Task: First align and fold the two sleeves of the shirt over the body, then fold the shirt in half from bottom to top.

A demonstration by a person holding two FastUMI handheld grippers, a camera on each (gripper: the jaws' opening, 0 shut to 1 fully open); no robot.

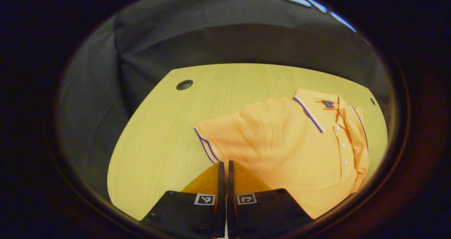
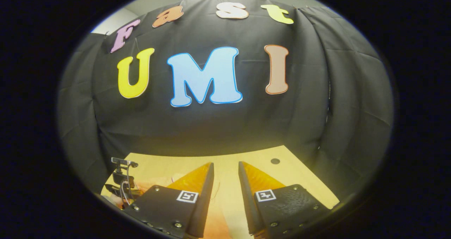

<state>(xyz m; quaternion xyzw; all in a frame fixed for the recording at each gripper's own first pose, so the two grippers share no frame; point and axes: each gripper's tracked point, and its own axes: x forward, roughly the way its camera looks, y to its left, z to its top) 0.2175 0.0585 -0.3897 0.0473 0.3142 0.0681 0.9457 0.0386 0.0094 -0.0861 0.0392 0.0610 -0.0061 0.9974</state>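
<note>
An orange polo shirt lies on the wooden table, collar to the upper right in the left gripper view, buttons running down its placket. Its sleeve, with a blue-striped cuff, spreads toward the left. My left gripper is shut, with its tips at the sleeve's lower edge, apparently pinching the fabric. My right gripper is held higher, facing the booth's wall. It is open, and nothing sits between its fingers. A blurred patch of the orange shirt shows low between them.
Round cable holes sit in the table. A small camera on a stand with cables stands at the table's left edge in the right gripper view. Black cloth wall closes off the back.
</note>
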